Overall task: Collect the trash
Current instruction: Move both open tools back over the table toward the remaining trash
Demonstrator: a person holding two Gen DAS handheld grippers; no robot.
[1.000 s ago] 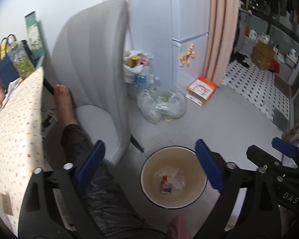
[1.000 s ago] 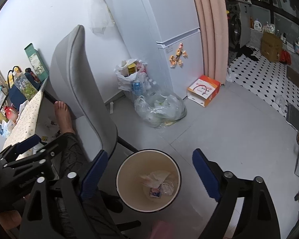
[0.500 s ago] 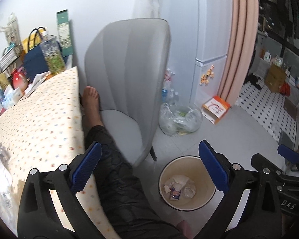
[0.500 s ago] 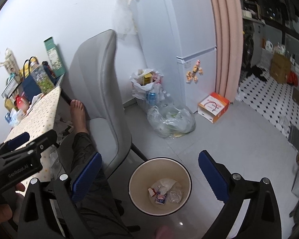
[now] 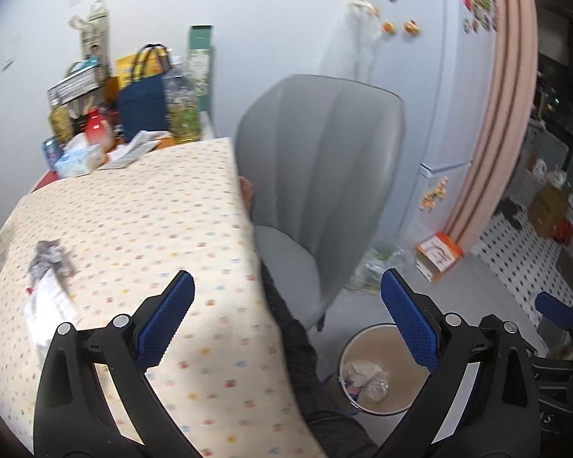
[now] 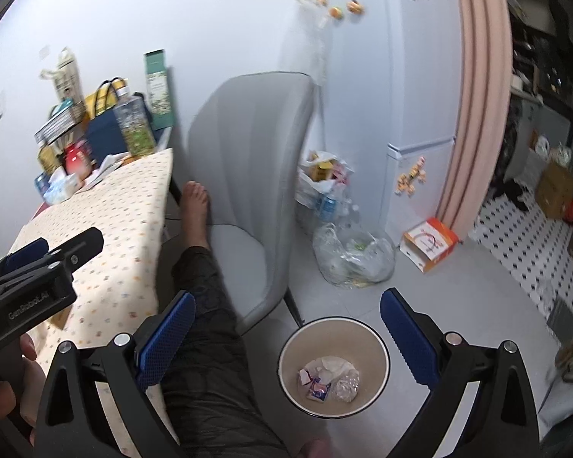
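Both grippers angle downward, jaws spread wide, nothing between them. Left gripper [image 5: 286, 324] hangs over the edge of the dotted-cloth table [image 5: 133, 229], its right finger above the bin. Right gripper [image 6: 286, 334] sits over the person's dark-trousered leg [image 6: 206, 305] and the floor, bin just below and between its fingers. A hand [image 6: 4, 400] grips the left tool's handle at the lower left of the right view.

Trash bin [image 6: 334, 368] stands on the grey floor beside the grey chair [image 6: 248, 191]; crumpled wrappers [image 6: 326, 378] lie inside.

Only the left view shows crumpled paper trash [image 5: 49, 263] on the table, left of the gripper. Only the right view shows the bare foot [image 6: 195, 210] on the chair seat and the clear plastic bag [image 6: 353, 259] by the fridge in full.
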